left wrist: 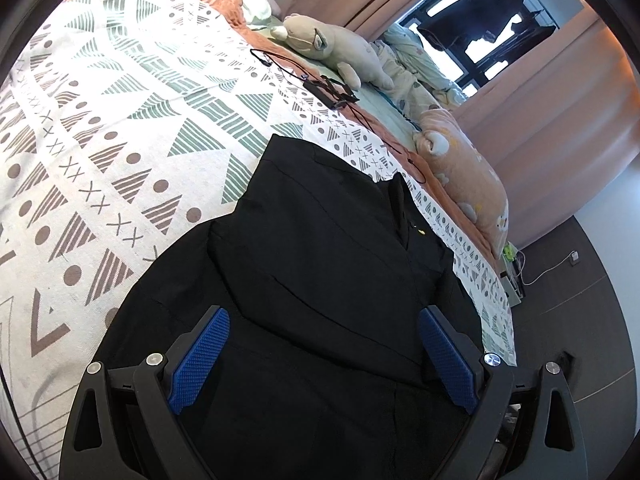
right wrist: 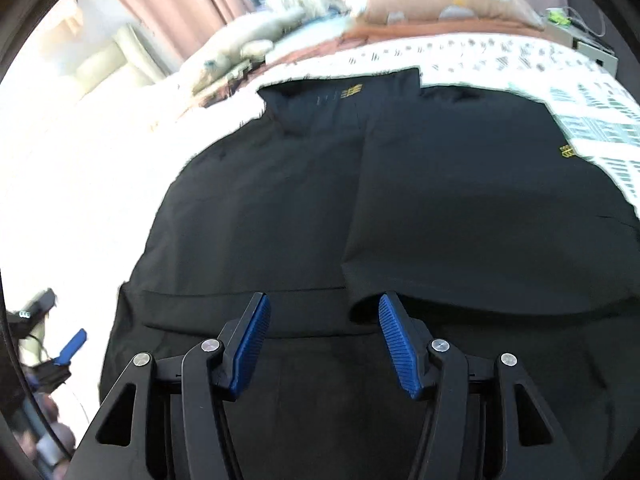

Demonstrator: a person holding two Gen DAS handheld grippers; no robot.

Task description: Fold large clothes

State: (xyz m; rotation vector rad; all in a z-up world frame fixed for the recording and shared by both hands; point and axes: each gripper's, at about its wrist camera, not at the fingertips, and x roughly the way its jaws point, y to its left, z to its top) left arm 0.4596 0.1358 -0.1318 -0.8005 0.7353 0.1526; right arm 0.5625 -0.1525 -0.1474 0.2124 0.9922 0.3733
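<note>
The large black jacket of smooth fabric (left wrist: 320,240) lies spread on the bed, over a white bedspread printed with green and brown triangles, dots and crosses (left wrist: 120,100). In the right wrist view the black jacket (right wrist: 400,200) shows its collar at the far end, a small yellow logo (right wrist: 354,91) on it, and a second yellow mark near the right edge; one panel is folded over the middle, its edge running lengthwise. The left gripper (left wrist: 324,316) hangs over the near part of the garment, its blue ribbed fingers (left wrist: 202,356) wide apart and holding nothing. The right gripper (right wrist: 325,300) is also above the near hem, fingers (right wrist: 248,344) apart, empty. Along the far side of the bed lie a beige plush animal (left wrist: 332,46), a peach cushion with pale prints (left wrist: 468,176), and black cables with a small black device (left wrist: 328,90).
</note>
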